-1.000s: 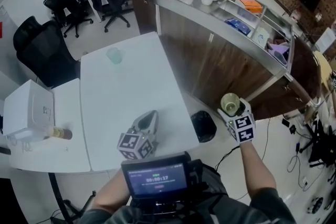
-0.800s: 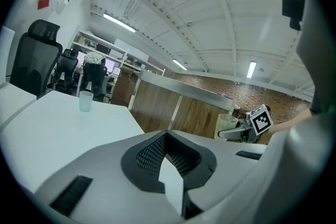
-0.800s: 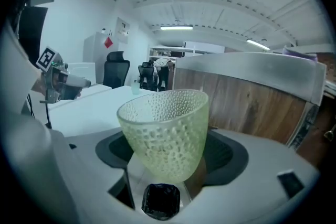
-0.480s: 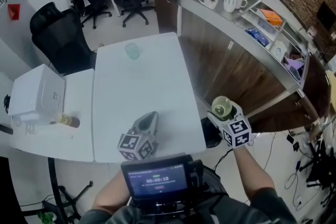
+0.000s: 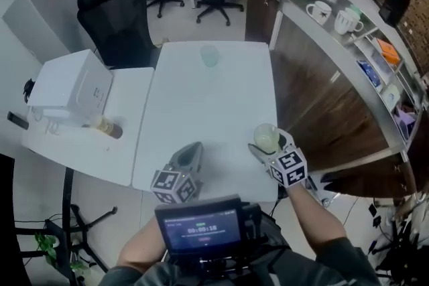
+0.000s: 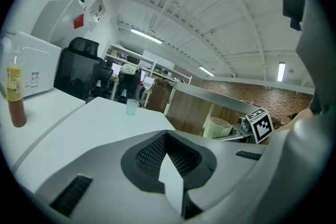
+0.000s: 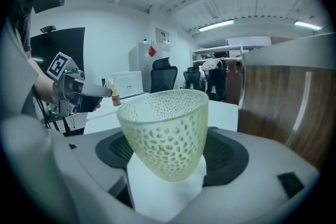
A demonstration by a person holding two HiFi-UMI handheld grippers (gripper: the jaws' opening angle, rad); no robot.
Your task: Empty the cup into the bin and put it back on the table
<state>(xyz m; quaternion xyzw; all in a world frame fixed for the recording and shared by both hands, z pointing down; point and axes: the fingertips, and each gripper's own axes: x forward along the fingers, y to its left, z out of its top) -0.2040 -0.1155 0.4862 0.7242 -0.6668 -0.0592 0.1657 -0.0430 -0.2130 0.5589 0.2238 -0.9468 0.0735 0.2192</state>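
Observation:
A pale green dimpled cup point(image 5: 266, 138) sits upright between the jaws of my right gripper point(image 5: 268, 146), which is shut on it. It hangs over the right edge of the white table point(image 5: 201, 104), near the front. In the right gripper view the cup point(image 7: 165, 134) fills the centre, and I see nothing inside it. My left gripper point(image 5: 192, 149) rests low over the table's front part, shut with nothing in it. From the left gripper view, the cup point(image 6: 217, 127) shows at the right. The bin is not visible in any current view.
A small clear cup point(image 5: 210, 55) stands at the table's far end. A sauce bottle point(image 5: 107, 126) and a white box point(image 5: 70, 87) sit on the side table at left. A wooden counter point(image 5: 322, 97) with mugs point(image 5: 320, 11) runs along the right. Office chairs point(image 5: 114, 17) stand behind.
My right gripper has carried the cup left, from above the black bin beside the table to over the table's right edge. The left gripper has stayed put.

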